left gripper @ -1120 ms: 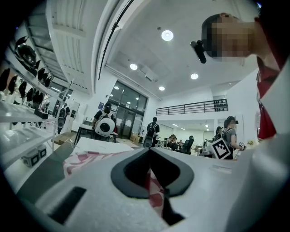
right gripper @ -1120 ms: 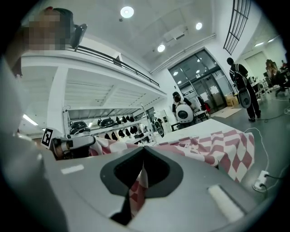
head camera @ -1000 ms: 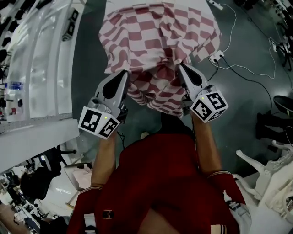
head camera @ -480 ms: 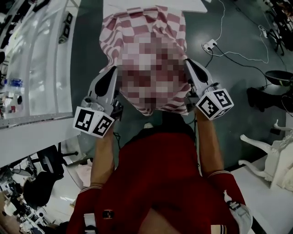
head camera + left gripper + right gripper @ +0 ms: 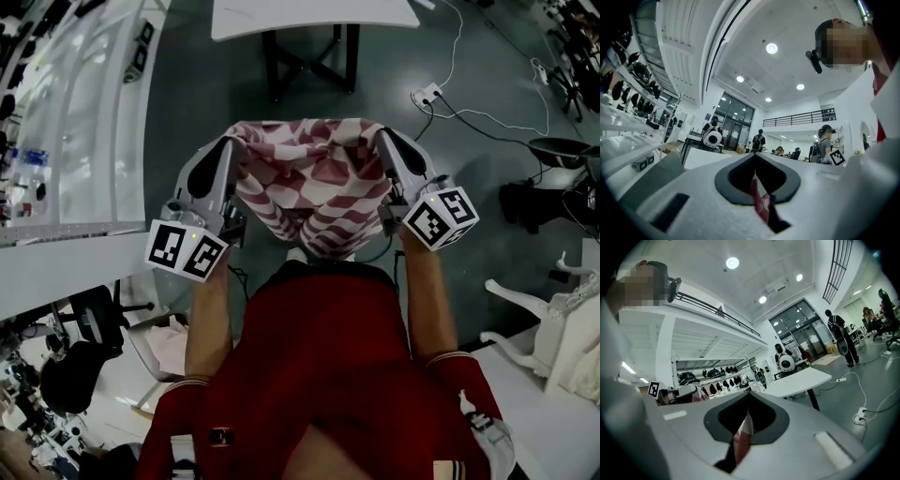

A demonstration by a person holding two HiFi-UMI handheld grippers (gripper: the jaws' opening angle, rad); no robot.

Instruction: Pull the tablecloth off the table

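One tablecloth (image 5: 314, 183) now off one table (image 5: 309, 13), left gripper (image 5: 232, 145), right gripper (image 5: 381, 139) clamping it

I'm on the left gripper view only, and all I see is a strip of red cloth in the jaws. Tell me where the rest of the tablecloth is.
Observer: In the head view the tablecloth hangs bunched between the left gripper and the right gripper, apart from the table.
Operator: Confirm the right gripper's hold.
Observer: Its own view shows the jaws shut on a fold of the tablecloth.
Operator: Report the table.
Observer: No tablecloth lies on the part of it that the head view shows.
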